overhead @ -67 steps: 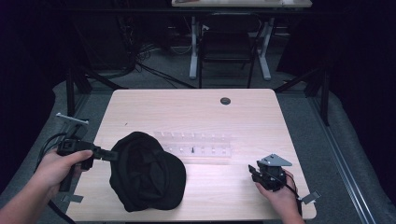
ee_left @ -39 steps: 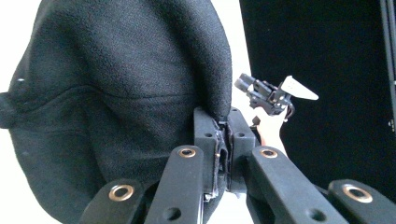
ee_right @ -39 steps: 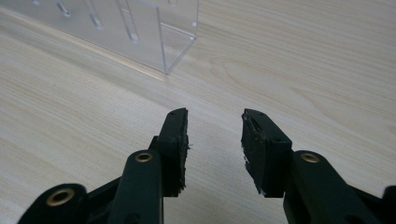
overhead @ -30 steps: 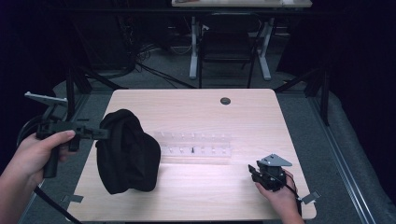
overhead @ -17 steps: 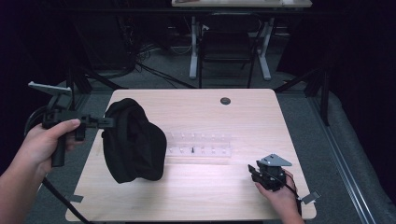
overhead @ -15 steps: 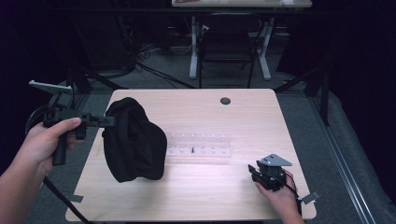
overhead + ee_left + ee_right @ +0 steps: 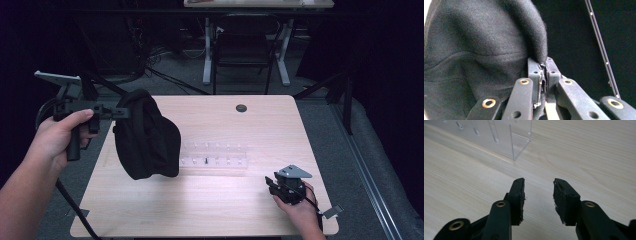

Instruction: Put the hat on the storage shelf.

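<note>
Left gripper (image 7: 122, 113), clenched on the edge of a black cap (image 7: 146, 137), holds it hanging above the table's (image 7: 210, 210) left side. Clear plastic organiser (image 7: 215, 154): mid-table. Right gripper (image 7: 269, 183), released, rests near the front right corner.

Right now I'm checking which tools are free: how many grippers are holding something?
1. The left gripper, raised at the table's left edge, is clamped on the black cap. The right gripper, resting on the table near the right corner, is open and holds nothing.
</note>
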### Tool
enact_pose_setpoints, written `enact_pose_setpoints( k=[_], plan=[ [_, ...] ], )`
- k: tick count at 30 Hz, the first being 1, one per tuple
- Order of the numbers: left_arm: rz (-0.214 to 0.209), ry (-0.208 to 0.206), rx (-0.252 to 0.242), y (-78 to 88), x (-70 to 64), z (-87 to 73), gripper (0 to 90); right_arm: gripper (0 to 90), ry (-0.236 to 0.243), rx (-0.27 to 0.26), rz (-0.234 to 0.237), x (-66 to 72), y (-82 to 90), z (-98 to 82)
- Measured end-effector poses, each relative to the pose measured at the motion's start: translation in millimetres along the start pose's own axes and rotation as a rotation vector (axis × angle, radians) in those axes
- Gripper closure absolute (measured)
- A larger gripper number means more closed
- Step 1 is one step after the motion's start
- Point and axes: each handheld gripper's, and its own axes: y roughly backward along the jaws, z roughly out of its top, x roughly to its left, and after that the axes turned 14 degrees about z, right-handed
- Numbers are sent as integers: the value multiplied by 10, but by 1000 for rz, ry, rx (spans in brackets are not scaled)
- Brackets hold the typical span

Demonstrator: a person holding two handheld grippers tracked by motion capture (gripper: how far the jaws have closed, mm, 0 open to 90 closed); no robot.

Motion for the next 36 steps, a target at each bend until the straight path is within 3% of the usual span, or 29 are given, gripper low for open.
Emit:
enact_pose_setpoints(
  k=[7,21,36],
  plan=[
    [2,12,-4,-126,-84,93,865,608,-7,-4,2,-6,4,-1],
    [37,-12,4,-387,-356,229,865,608,-7,-6,4,-14,6,-1],
    [54,-26,38,-666,-473,307,865,609,-10,-17,15,-23,16,-2]
  ],
)
